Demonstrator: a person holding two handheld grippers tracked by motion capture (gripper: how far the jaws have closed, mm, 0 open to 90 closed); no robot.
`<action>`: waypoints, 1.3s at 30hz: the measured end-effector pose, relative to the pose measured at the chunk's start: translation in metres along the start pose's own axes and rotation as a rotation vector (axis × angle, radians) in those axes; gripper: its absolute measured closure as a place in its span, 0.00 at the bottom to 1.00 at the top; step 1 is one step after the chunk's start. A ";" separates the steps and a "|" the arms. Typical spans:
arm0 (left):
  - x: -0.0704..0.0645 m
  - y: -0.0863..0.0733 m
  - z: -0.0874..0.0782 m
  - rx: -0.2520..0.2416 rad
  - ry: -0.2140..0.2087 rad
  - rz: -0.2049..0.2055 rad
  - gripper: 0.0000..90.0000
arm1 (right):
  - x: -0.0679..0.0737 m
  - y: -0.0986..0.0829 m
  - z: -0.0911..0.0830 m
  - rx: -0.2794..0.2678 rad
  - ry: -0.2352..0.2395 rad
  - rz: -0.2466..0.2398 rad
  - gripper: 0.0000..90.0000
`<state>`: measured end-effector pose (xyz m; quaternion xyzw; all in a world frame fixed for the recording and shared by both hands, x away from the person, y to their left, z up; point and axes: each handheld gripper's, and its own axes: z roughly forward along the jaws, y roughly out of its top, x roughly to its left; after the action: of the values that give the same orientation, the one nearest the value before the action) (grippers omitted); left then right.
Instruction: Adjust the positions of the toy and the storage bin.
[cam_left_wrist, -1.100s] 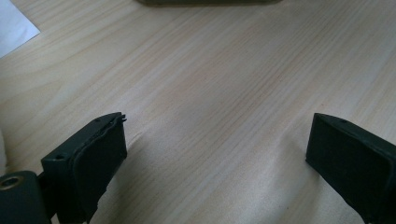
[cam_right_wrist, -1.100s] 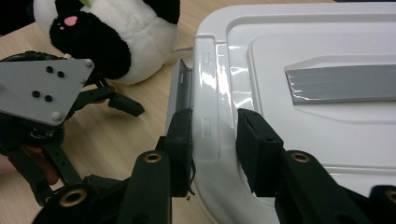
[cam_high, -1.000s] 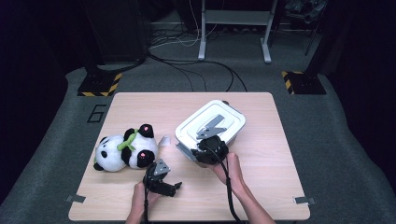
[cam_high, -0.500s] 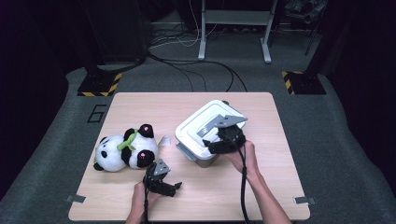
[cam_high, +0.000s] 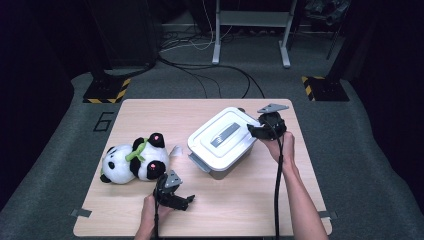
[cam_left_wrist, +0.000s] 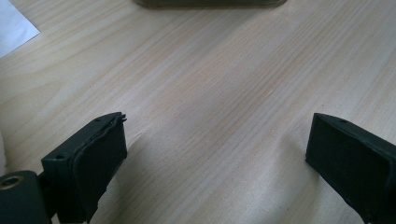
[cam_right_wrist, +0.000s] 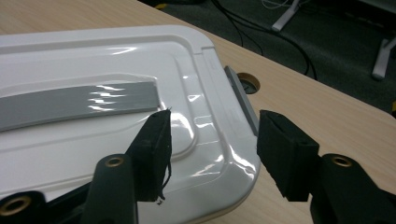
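A white plastic box (cam_high: 222, 142) with a grey strip on its lid (cam_right_wrist: 79, 105) stands slantwise at the table's middle. My right gripper (cam_high: 256, 131) is at the box's right end, open. Its own view shows the right gripper (cam_right_wrist: 212, 126) straddling the lid's rim, one jaw above the lid and the other outside it by the grey latch (cam_right_wrist: 240, 100). A panda plush (cam_high: 131, 161) with a green scarf lies on its side at the left. My left gripper (cam_high: 181, 202) rests low near the front edge. The left gripper (cam_left_wrist: 217, 126) is open wide over bare wood.
The wooden table (cam_high: 165, 112) has a cable hole (cam_right_wrist: 247, 84) just past the box's right end. A white tag (cam_high: 175, 150) lies between panda and box. Cables and stand legs (cam_high: 250, 30) cross the floor behind the table.
My right gripper has moved from the box's near side to its right end, away from the person. The left gripper, panda and box have stayed put.
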<state>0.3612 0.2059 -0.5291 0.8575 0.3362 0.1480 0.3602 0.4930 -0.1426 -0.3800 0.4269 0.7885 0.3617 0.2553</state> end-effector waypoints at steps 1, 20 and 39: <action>0.000 0.000 0.000 -0.001 -0.001 0.000 0.05 | -0.003 0.000 0.004 0.008 0.003 0.007 0.53; 0.000 0.000 0.000 -0.004 -0.001 -0.004 0.05 | -0.025 -0.002 0.020 0.081 0.032 0.103 0.73; 0.000 0.000 0.000 -0.006 0.000 -0.004 0.06 | 0.004 -0.036 -0.033 0.086 0.026 0.131 0.85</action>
<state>0.3611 0.2057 -0.5294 0.8557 0.3377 0.1482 0.3630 0.4496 -0.1649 -0.3886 0.4836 0.7769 0.3488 0.2024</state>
